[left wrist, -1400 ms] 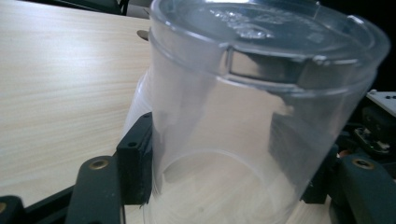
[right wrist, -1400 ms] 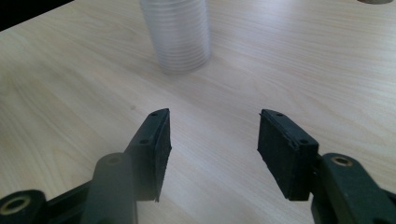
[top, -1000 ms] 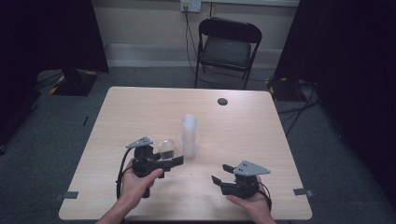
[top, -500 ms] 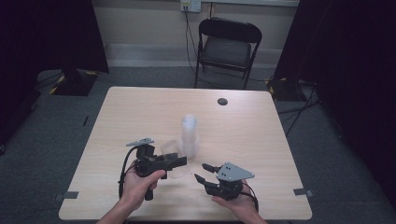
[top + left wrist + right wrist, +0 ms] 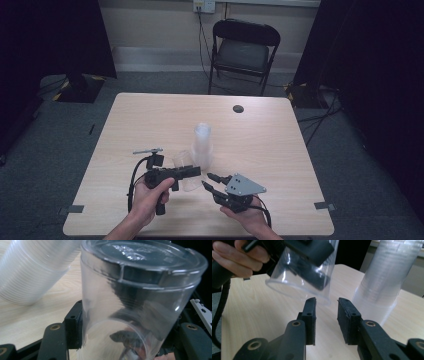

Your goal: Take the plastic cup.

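My left gripper (image 5: 191, 172) is shut on a single clear plastic cup (image 5: 183, 161), held tilted just above the table. In the left gripper view the cup (image 5: 130, 297) sits between my jaws with its closed base pointing away. A tall stack of clear cups (image 5: 202, 142) stands upright just behind it. My right gripper (image 5: 207, 180) is open, with its fingertips a short way from the cup's open rim. In the right gripper view its jaws (image 5: 325, 312) stand apart below the cup (image 5: 299, 280), with the stack (image 5: 382, 280) at the right.
The light wooden table (image 5: 280, 150) has a small dark round disc (image 5: 238, 108) near its far edge. A black folding chair (image 5: 242, 50) stands behind the table. Cables trail from both grippers near the front edge.
The left gripper has drawn the cup away from the stack toward the person and tilted it. The right gripper has moved left, close to the cup.
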Tool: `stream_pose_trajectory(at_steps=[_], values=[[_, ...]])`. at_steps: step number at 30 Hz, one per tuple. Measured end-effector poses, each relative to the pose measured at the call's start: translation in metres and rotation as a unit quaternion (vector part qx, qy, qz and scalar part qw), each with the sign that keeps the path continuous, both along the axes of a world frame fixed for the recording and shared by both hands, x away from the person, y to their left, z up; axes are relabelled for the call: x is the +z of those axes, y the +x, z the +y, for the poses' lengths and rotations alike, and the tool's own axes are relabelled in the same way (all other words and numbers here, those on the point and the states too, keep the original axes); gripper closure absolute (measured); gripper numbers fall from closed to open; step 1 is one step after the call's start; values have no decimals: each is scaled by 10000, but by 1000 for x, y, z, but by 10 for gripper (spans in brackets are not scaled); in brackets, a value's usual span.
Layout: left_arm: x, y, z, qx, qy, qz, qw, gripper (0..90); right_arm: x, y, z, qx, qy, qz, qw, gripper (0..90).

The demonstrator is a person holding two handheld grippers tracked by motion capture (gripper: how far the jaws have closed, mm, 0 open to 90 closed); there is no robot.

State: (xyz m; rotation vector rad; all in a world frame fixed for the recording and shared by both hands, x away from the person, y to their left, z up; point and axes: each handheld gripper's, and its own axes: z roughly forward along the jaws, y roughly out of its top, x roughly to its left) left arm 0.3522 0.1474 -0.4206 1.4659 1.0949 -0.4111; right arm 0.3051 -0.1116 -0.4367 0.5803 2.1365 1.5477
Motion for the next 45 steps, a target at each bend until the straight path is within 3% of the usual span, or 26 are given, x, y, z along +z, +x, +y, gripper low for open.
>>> stream_pose_trajectory(at_steps=[9,12,20,29,34,39,43,45], values=[[-7,4,5,-75,-381,324,9987,400,3,5,11,144,62,-305,9994,735],[-7,4,4,-104,-473,356,9982,403,2,6,14,86,100,-437,9990,750],[-9,1,-4,-192,-689,451,9964,402,0,13,21,-46,307,-513,9982,767],[-7,-2,-7,-84,-771,306,9965,394,0,14,25,-164,571,-717,9957,777],[-9,-3,-11,-164,-719,301,9968,387,0,15,25,-166,612,-685,9956,759],[-10,-4,-13,-178,-685,276,9971,372,-1,14,26,-166,621,-674,9957,805],[-8,-4,-12,-154,-573,100,9982,336,-1,15,25,-199,616,-696,9955,841],[-7,-3,-11,-119,-515,-95,9986,301,0,14,23,-296,647,-749,9946,864]])
